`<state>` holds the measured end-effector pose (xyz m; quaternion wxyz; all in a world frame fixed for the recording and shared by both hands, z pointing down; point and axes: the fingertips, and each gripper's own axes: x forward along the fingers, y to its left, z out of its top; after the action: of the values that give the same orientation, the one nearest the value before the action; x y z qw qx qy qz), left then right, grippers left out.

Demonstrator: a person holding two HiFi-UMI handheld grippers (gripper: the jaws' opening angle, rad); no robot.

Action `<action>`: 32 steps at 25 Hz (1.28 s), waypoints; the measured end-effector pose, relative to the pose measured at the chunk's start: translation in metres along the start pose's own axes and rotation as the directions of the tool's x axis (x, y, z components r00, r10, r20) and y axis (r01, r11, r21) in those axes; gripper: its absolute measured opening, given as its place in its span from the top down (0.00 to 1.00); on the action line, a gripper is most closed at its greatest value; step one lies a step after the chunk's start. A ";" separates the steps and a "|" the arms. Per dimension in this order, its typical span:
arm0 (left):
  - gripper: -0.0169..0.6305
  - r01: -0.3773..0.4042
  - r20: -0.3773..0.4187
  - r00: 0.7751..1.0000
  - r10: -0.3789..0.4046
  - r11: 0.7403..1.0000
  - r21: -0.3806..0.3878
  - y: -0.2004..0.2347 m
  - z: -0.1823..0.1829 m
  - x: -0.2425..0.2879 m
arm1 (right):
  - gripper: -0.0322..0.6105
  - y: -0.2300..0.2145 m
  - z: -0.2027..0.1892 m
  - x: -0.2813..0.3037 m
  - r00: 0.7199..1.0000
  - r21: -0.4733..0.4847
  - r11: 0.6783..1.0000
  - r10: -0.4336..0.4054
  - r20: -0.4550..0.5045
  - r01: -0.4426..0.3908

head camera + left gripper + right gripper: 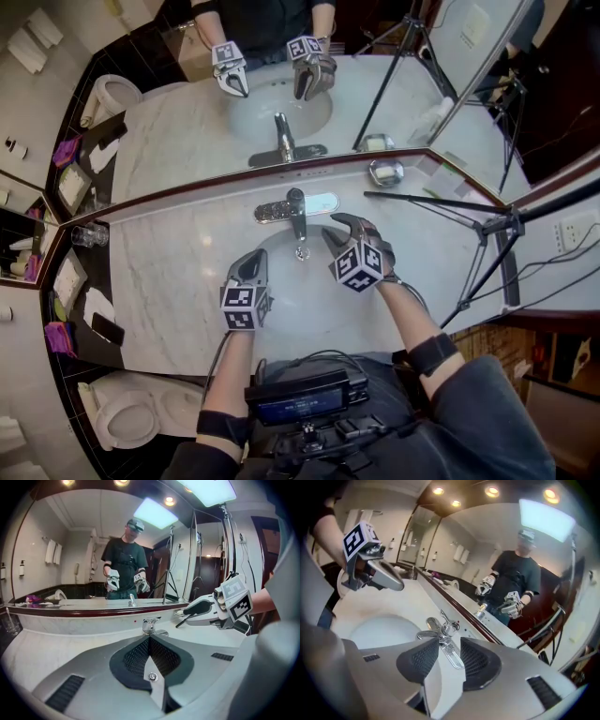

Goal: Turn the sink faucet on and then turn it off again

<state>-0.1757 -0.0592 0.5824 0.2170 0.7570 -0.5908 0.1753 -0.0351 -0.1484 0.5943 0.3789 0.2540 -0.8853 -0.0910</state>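
One toilet (124, 412) stands far left, then one glass (89, 234) on the desk's left end. The desk (169, 281) is pale marble with one sink (302, 295) sunk in it and a mirror (178, 131) along its back, in a bathroom.

There are two claws and one faucet. The left claw (251, 267) hovers over the sink's left side, its jaws pressed together with nothing in them. The faucet is ahead and to its right, apart from it. The chrome faucet (296, 211) stands at the sink's back rim, mid-desk.

The right claw (339, 225) is just right of the spout with its jaws parted. The faucet shows in the gap beyond the pads, and neither pad presses on it.

Further right, one soap dish (386, 172) sits by the mirror, and one tripod (497, 234) is at the desk's right end.
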 end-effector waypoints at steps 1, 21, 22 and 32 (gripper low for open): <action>0.97 -0.001 0.001 1.000 0.001 1.000 -0.002 0.000 0.000 0.000 | 0.69 0.003 0.006 0.007 1.000 -0.078 0.997 0.011 -0.012 -0.012; 0.97 -0.017 -0.007 1.000 0.017 0.999 -0.029 0.012 -0.008 0.002 | 0.70 0.039 0.043 0.082 0.981 -0.560 0.807 0.124 -0.151 -0.189; 0.97 -0.017 -0.007 1.000 0.017 0.999 -0.030 0.012 -0.008 0.002 | 0.70 0.039 0.042 0.082 0.981 -0.560 0.807 0.120 -0.150 -0.185; 0.97 -0.010 -0.008 1.000 0.010 0.999 -0.038 0.011 -0.006 0.004 | 0.72 0.041 0.042 0.080 0.976 -0.563 0.804 0.102 -0.191 -0.194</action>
<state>-0.1859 -0.0616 0.5911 0.2327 0.7492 -0.5968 0.1682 -0.1271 -0.1561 0.6295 0.5099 0.0632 -0.8014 -0.3061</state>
